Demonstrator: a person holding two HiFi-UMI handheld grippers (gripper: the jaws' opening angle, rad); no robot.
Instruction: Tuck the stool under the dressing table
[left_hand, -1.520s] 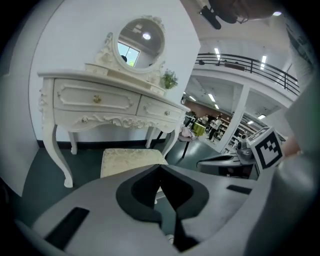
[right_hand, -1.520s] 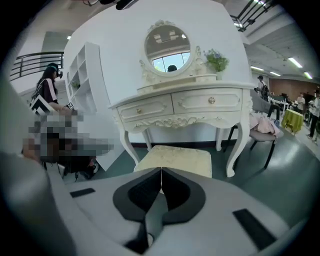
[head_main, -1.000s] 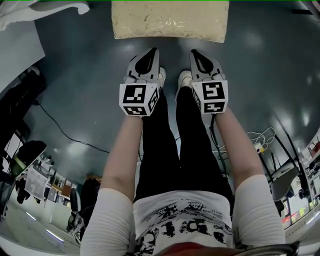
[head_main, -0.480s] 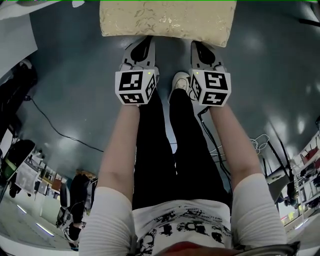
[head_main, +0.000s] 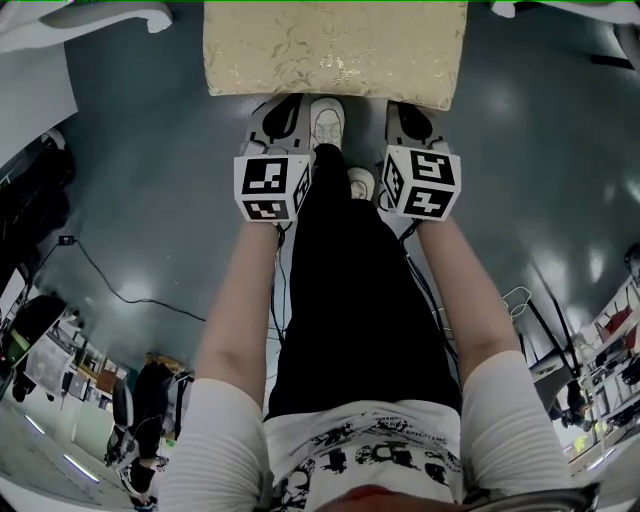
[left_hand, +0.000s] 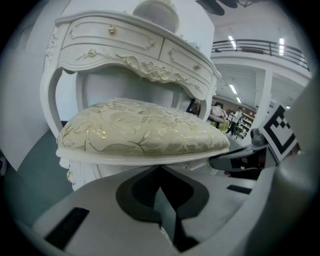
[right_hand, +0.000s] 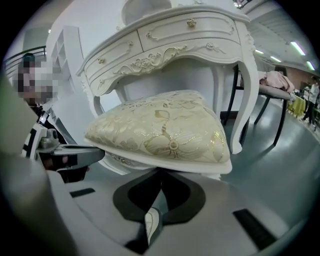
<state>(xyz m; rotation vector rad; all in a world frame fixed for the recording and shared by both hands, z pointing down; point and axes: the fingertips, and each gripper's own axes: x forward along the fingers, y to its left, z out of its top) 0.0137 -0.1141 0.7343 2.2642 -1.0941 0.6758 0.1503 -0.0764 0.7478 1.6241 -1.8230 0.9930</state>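
The stool has a cream and gold cushion on a white frame and stands at the top of the head view. My left gripper and right gripper are side by side at its near edge, both shut with nothing between the jaws. In the left gripper view the gripper's tips meet just under the seat rim of the stool, with the white carved dressing table behind it. The right gripper view shows the same: gripper, stool, dressing table.
The person's black-clad legs and a white shoe stand between the grippers. Cables trail on the grey floor. A dark-legged table with pink cloth stands to the right of the dressing table. White furniture sits at top left.
Both grippers have moved forward from short of the stool up to its near edge. The person has stepped one foot forward between them. The stool now looms larger.
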